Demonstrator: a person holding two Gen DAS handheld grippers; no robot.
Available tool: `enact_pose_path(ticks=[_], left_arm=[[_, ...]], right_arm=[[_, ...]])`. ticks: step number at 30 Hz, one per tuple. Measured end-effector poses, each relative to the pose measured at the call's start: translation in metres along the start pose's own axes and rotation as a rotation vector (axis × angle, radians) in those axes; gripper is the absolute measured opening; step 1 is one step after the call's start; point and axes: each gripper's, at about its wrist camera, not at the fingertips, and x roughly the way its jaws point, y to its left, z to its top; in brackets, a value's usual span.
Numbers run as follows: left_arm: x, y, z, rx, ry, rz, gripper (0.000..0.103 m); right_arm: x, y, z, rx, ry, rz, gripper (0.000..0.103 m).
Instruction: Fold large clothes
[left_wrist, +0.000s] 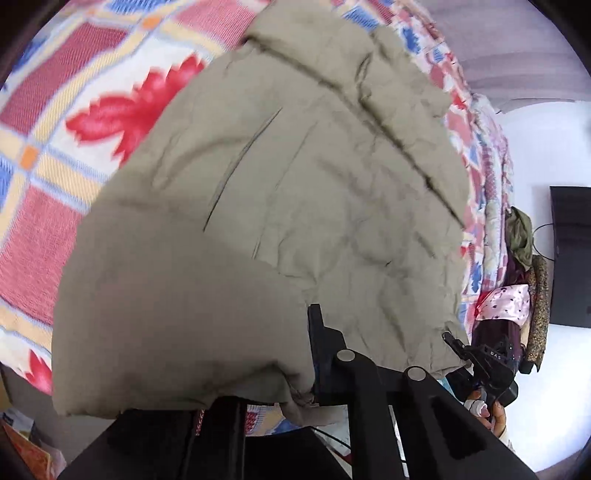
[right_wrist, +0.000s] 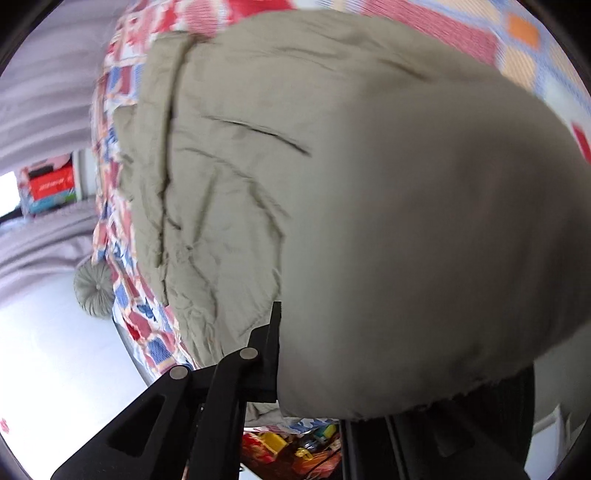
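A large khaki-green garment (left_wrist: 280, 192) lies spread on a bed with a red, blue and cream patterned blanket (left_wrist: 55, 122). My left gripper (left_wrist: 308, 373) is shut on the garment's near hem, which is lifted and drapes over its left finger. My right gripper (right_wrist: 279, 354) is shut on the same garment (right_wrist: 332, 184) at another part of the near hem; cloth hides its right finger. The right gripper (left_wrist: 480, 363) also shows in the left wrist view, at the garment's right corner.
A lilac curtain (right_wrist: 40, 92) hangs past the bed. A black screen (left_wrist: 570, 254) stands against the white wall. Clothes hang over a chair (left_wrist: 521, 280) beside the bed. A round grey cushion (right_wrist: 92, 291) lies at the bed's edge. Colourful clutter (right_wrist: 295, 450) sits below.
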Motion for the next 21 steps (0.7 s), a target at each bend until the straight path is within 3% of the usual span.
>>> enact_pose_path(ticks=[8,12,18,21], left_arm=[[-0.049,-0.053,0.059,0.115,-0.158,-0.051,0.013],[-0.065,-0.083,0.104,0.188,-0.251,-0.068,0.013],[-0.069,-0.12,0.177,0.253,-0.373,-0.043,0.013],[-0.058,-0.131,0.219,0.262,-0.41,0.012,0.013]], right_arm=[[-0.029,0.091,0.022,-0.251,-0.084,0.017,0.008],[-0.037,0.145,0.041,-0.393,-0.13,0.006,0.008],[-0.035,0.235,0.084,-0.582,-0.207,-0.015,0.008],[-0.022,0.273,0.107,-0.629,-0.237,-0.033,0.008]])
